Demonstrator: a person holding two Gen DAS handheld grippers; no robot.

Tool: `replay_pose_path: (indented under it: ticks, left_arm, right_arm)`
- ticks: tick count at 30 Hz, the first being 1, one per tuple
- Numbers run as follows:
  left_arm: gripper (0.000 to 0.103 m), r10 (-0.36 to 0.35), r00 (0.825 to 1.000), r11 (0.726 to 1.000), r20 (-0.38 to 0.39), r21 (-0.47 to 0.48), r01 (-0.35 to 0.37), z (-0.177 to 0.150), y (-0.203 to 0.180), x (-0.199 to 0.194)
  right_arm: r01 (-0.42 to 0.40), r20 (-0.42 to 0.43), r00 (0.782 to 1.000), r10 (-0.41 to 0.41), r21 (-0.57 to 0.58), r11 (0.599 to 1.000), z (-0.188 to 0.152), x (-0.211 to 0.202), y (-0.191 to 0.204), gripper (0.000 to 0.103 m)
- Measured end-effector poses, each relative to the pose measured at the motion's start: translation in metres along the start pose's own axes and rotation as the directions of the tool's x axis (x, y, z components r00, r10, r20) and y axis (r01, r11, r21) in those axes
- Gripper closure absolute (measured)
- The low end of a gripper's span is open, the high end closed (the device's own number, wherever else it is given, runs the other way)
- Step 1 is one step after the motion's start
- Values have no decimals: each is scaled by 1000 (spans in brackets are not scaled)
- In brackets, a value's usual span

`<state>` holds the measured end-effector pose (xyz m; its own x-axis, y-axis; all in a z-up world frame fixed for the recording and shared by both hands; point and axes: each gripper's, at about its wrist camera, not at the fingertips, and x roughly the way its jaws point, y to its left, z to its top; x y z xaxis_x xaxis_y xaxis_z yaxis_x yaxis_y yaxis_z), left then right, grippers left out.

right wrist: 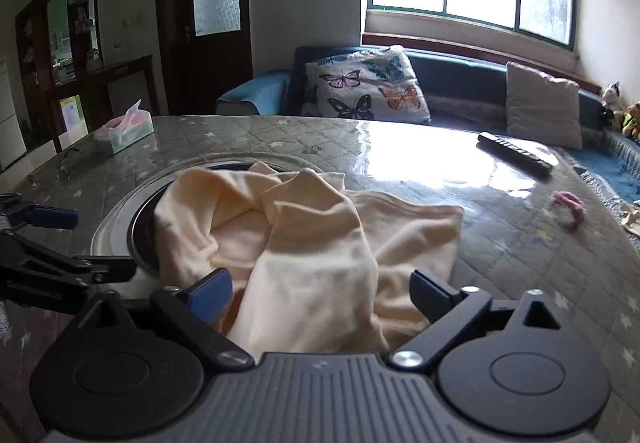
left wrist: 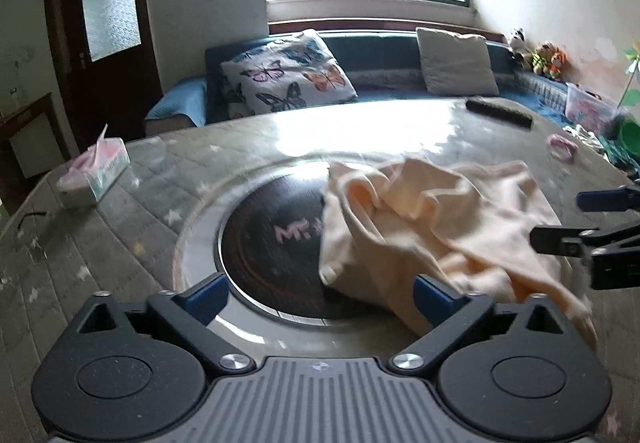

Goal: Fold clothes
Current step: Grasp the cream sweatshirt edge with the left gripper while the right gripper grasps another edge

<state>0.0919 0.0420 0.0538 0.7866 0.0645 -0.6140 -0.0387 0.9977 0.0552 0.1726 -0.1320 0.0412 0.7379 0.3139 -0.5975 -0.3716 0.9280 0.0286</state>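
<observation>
A crumpled cream garment [left wrist: 432,227] lies on the quilted tabletop and covers the right part of a round dark hob [left wrist: 272,239] set into it. My left gripper [left wrist: 320,295] is open low over the hob's near rim, with the garment's near left corner just inside its right finger. My right gripper [right wrist: 322,295] is open too, and the garment [right wrist: 312,243] bunches up between its fingers without either pad pressing on it. Each gripper shows in the other's view: the right gripper [left wrist: 570,219] at the right edge and the left gripper [right wrist: 88,243] at the left edge, both with jaws apart.
A tissue box [left wrist: 96,175] stands at the table's left edge. A black remote [right wrist: 516,155] and a small pink item [right wrist: 568,207] lie at the far right. Behind the table is a blue sofa [right wrist: 456,79] with a butterfly cushion [right wrist: 364,87], a plain cushion and plush toys.
</observation>
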Motion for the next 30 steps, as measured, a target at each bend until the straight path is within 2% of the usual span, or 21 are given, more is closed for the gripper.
replay_pose_path:
  ticks: [3, 5, 9, 11, 13, 15, 18, 19, 20, 21, 23, 24, 25, 27, 30]
  left_arm:
    - [15, 6, 1000, 1000, 8, 2, -6, 13, 5, 8]
    - [16, 7, 1000, 1000, 10, 14, -7, 23, 6, 15]
    - [16, -3, 1000, 999, 12, 50, 3, 35, 1, 29]
    - [16, -15, 1000, 998, 9, 66, 15, 42, -2, 41]
    - [17, -29, 1000, 997, -5, 73, 29, 49, -5, 53]
    - [23, -51, 999, 995, -20, 89, 52, 55, -8, 65]
    - [28, -79, 996, 989, -34, 120, 82, 59, -14, 79]
    - [29, -90, 995, 987, -45, 132, 95, 60, -17, 85]
    - [36, -97, 994, 984, -55, 142, 104, 61, -19, 91]
    - [48, -99, 993, 982, -64, 153, 107, 61, -22, 96]
    - [61, -92, 992, 983, -85, 152, 104, 61, -24, 105]
    - [81, -101, 990, 983, -94, 141, 114, 60, -22, 108]
    - [88, -112, 988, 984, -103, 127, 125, 59, -20, 110]
    - [94, -109, 989, 988, -105, 102, 120, 55, -16, 111]
    - [97, -94, 991, 991, -94, 86, 102, 50, -10, 106]
  right_arm:
    - [-16, -15, 1000, 16, -26, 1000, 14, 22, 3, 20]
    - [-30, -25, 999, 29, -42, 999, 21, 35, 7, 27]
    - [-44, -46, 998, 40, -95, 994, 33, 67, 19, 33]
    - [-52, -55, 997, 46, -104, 993, 36, 78, 21, 42]
    - [-51, -69, 997, 44, -111, 992, 39, 90, 22, 43]
    - [-40, -73, 997, 31, -123, 992, 39, 98, 23, 50]
    - [-17, -94, 996, 5, -123, 992, 37, 109, 19, 70]
    - [-18, -102, 995, 7, -107, 994, 36, 111, 15, 80]
    - [-19, -103, 995, 9, -95, 995, 36, 110, 11, 90]
    - [-14, -99, 995, 6, -79, 997, 35, 109, 7, 93]
    - [5, -87, 996, -9, -47, 999, 35, 102, -4, 100]
    - [7, -80, 997, -10, -32, 999, 35, 98, -9, 100]
    - [2, -77, 997, -3, -15, 1000, 36, 94, -14, 100]
    - [-19, -69, 997, 19, 2, 1000, 38, 85, -20, 98]
    - [-50, -59, 997, 47, -50, 998, 38, 81, -11, 89]
